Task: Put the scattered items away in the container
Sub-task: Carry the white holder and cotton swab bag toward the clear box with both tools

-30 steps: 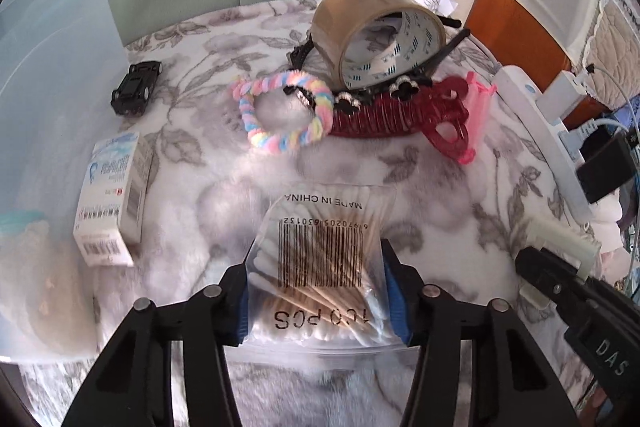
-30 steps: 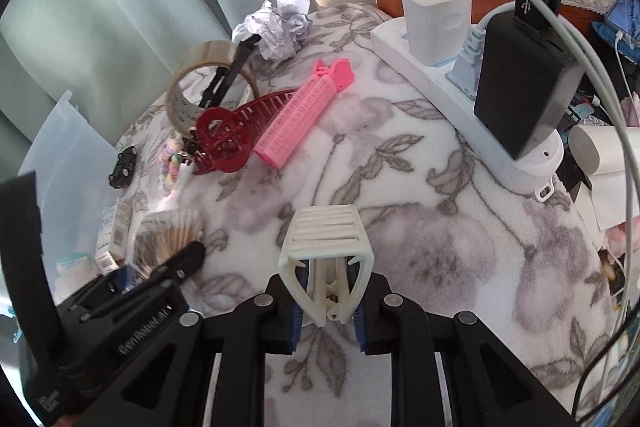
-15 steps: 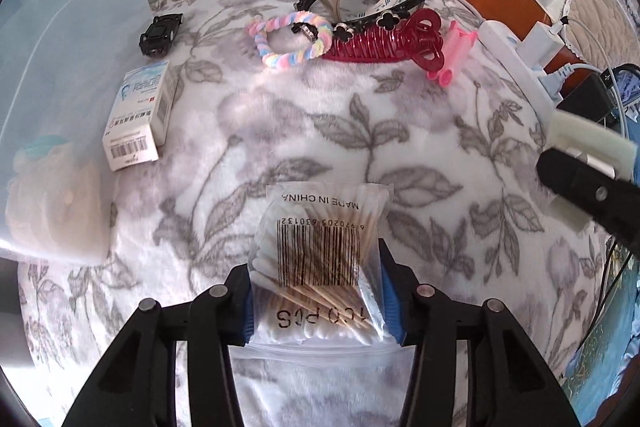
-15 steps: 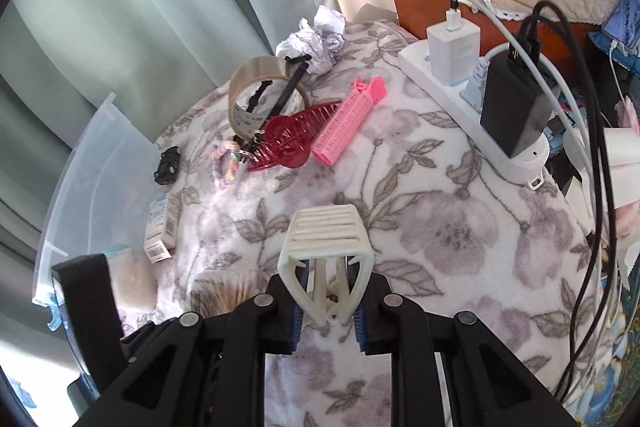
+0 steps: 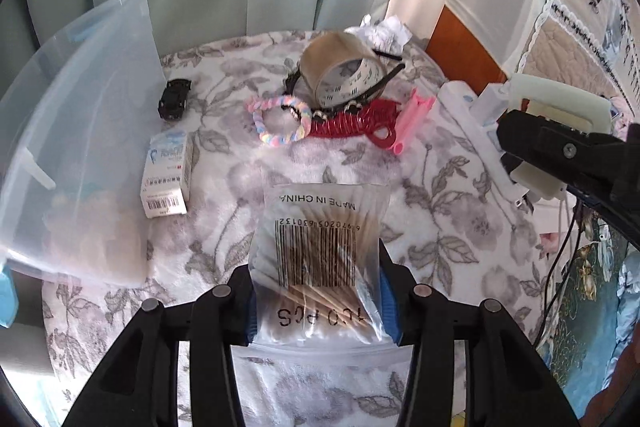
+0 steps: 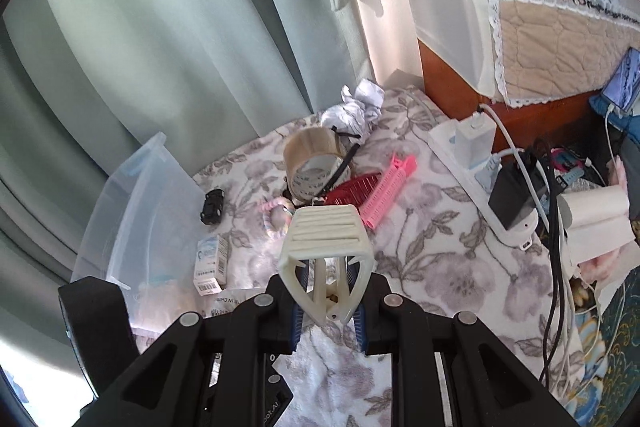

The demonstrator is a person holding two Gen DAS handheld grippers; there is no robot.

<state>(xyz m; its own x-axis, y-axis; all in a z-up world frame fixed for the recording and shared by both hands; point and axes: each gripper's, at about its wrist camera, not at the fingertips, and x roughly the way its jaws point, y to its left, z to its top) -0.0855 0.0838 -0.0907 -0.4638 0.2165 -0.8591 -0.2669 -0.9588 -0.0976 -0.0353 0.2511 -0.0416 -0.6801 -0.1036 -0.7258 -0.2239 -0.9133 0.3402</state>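
My left gripper [image 5: 320,291] is shut on a clear bag of cotton swabs [image 5: 324,251], held above the floral cloth. My right gripper [image 6: 326,301] is shut on a cream plastic hair clip [image 6: 326,239], also lifted; it shows in the left wrist view [image 5: 556,115] at the right. The clear plastic container [image 5: 72,131] lies at the left, with pale items inside [image 5: 92,223]; it also shows in the right wrist view [image 6: 132,211]. On the cloth lie a tape roll [image 5: 344,67], pastel hair tie [image 5: 282,121], red claw clip [image 5: 356,125], pink roller [image 5: 412,119], small white box [image 5: 168,179] and black toy car [image 5: 174,99].
A white power strip [image 6: 480,179] with chargers and cables runs along the right edge of the cloth. Crumpled paper [image 6: 356,107] lies at the back by the curtain. A paper roll [image 6: 596,219] and clutter sit at the far right.
Both grippers have risen and pulled back with their items still held; the cloth and scattered items look farther away. The right gripper with the cream clip has moved higher beside the left.
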